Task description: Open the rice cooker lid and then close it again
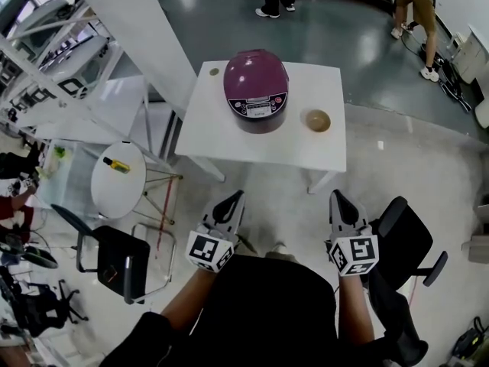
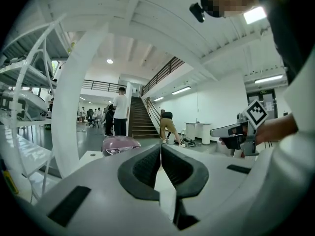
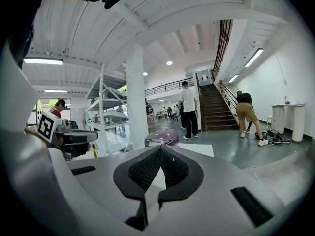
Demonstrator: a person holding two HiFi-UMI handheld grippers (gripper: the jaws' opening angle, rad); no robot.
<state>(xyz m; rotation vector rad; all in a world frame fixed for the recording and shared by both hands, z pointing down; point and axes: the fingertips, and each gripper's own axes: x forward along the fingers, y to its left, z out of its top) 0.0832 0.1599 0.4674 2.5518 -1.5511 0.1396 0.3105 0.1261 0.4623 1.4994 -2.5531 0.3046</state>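
Rice cooker (image 1: pixel 256 90) lid down, well ahead; left gripper (image 1: pixel 235 198) nearer than right gripper (image 1: pixel 337 198); both jaws closed, empty.

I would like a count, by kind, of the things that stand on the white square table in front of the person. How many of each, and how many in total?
purple rice cooker: 1
tan bowl: 1
small round disc: 1
Total: 3
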